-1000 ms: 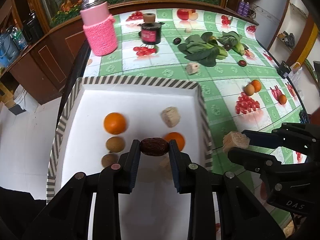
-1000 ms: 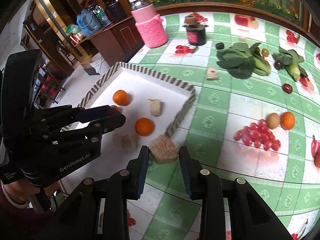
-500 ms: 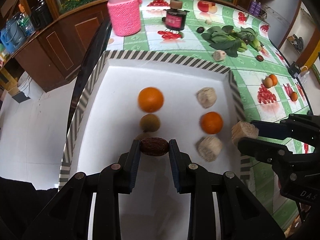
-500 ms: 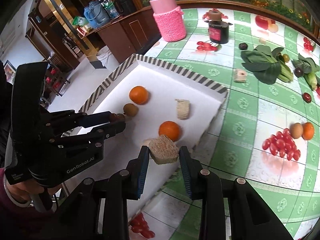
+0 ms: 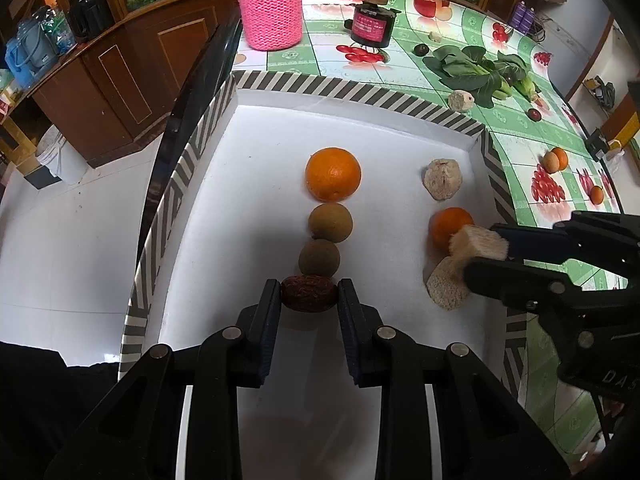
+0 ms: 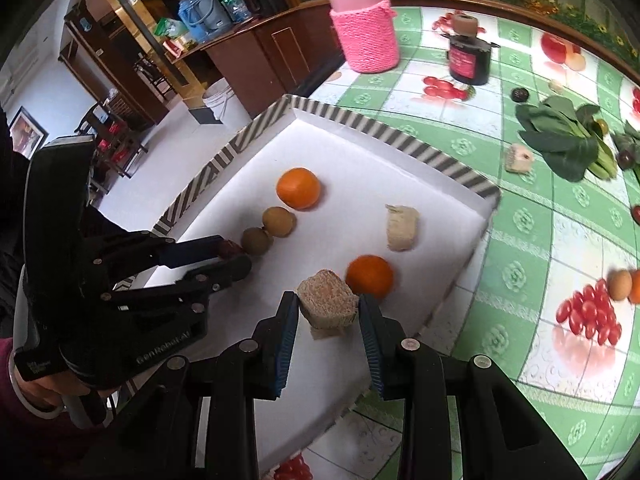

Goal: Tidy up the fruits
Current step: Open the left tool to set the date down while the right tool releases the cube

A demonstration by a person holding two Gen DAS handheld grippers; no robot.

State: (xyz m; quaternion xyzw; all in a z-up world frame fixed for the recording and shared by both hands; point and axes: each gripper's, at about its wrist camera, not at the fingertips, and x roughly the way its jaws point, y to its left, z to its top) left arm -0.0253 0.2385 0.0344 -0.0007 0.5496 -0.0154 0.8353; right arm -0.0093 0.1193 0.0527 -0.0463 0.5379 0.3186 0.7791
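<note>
My left gripper (image 5: pixel 309 298) is shut on a dark red wrinkled date (image 5: pixel 308 293), low over the white tray (image 5: pixel 256 184) with a striped rim. The date hangs just behind a column of an orange (image 5: pixel 333 174) and two brown round fruits (image 5: pixel 330 222) (image 5: pixel 319 257). My right gripper (image 6: pixel 327 312) is shut on a tan fibrous chunk (image 6: pixel 327 297), above the tray's right side. Under it lies another tan chunk (image 5: pixel 445 286), beside a second orange (image 6: pixel 369 276) and a pale chunk (image 6: pixel 401 227). The left gripper (image 6: pixel 236 257) also shows in the right wrist view.
On the green fruit-print tablecloth (image 6: pixel 532 240) stand a pink knitted jar (image 5: pixel 273 16) and a dark jar (image 5: pixel 371 26). Leafy greens (image 5: pixel 476 72), a pale chunk (image 6: pixel 518 158), dark small fruits and a small orange pair (image 5: pixel 555 160) lie beyond the tray. The table edge and floor are left.
Both grippers moved in over the tray with their loads. The right gripper crossed from the tablecloth over the rim; the left one sank closer to the column of fruit.
</note>
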